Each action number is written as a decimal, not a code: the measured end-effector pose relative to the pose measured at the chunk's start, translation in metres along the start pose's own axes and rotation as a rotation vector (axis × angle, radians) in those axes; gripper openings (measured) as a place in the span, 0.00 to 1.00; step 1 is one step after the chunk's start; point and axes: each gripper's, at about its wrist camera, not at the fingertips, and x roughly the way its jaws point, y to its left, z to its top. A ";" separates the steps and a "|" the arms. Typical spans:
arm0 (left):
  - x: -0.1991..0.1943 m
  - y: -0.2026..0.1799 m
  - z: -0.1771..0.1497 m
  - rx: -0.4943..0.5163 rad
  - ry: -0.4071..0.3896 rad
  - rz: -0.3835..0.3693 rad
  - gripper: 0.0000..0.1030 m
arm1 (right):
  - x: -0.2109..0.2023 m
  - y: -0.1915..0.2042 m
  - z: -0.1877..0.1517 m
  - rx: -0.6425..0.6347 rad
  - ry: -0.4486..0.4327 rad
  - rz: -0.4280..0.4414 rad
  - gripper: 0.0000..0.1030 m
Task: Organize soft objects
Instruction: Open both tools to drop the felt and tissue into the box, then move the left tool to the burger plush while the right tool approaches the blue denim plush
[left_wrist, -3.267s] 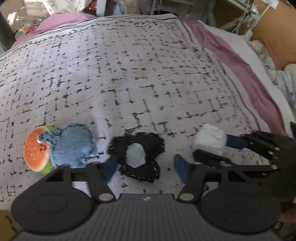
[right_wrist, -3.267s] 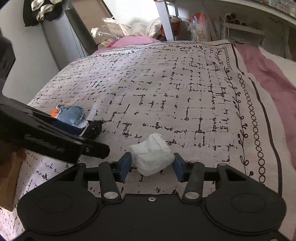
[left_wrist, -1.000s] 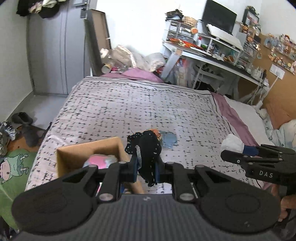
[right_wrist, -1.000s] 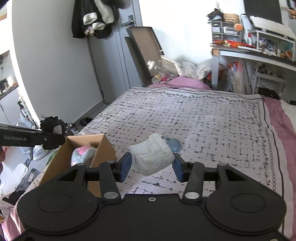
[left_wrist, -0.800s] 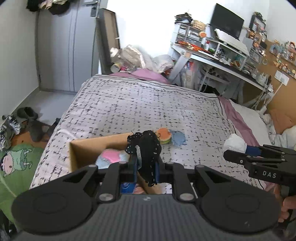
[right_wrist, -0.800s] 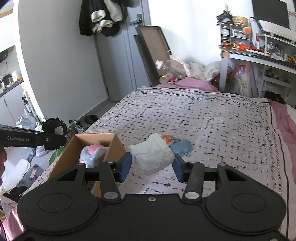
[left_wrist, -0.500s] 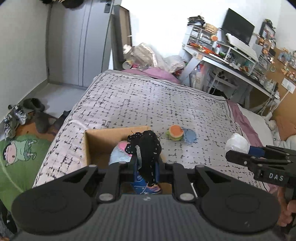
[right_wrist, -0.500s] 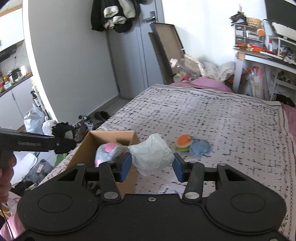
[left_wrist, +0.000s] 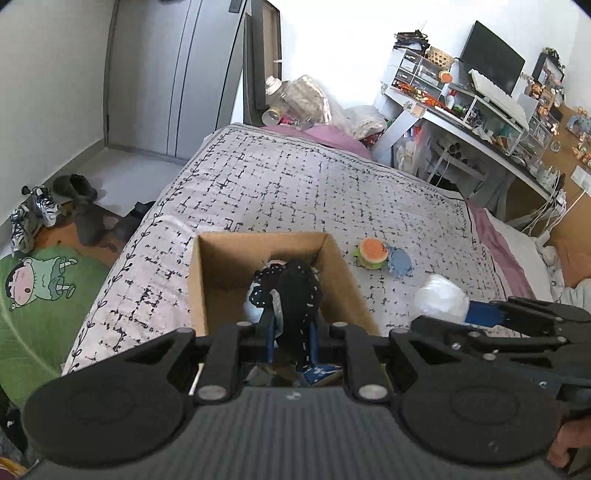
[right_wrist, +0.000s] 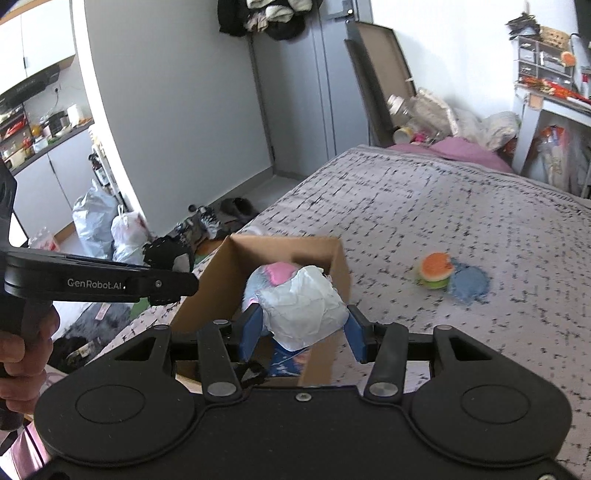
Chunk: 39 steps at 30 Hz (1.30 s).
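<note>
— Tongs, item by item?
— My left tongs (left_wrist: 290, 338): nearly together, clamped on the black stitched soft piece (left_wrist: 295, 291), over the open cardboard box (left_wrist: 334, 254). My right tongs (right_wrist: 303, 328): partly apart, clamped on the white crumpled bundle (right_wrist: 301, 312) at the box's near right corner.
— Surface and room?
— Bed with black-patterned cover (left_wrist: 295, 192); burger plush (left_wrist: 370, 252) and blue plush (left_wrist: 399, 261) ahead-right of the left tongs; desk (left_wrist: 461, 129) beyond.
— Change?
— A second ago the box sat left of my left tongs; now it lies directly beneath.
</note>
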 end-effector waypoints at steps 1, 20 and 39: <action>0.002 0.002 -0.002 -0.001 0.005 -0.002 0.17 | 0.003 0.002 -0.001 -0.001 0.007 0.002 0.46; 0.028 0.022 -0.006 -0.034 0.034 0.010 0.17 | 0.008 0.006 -0.016 -0.066 0.080 0.011 0.68; 0.013 -0.018 0.017 0.002 0.009 0.113 0.56 | -0.037 -0.068 -0.037 0.023 0.049 -0.066 0.68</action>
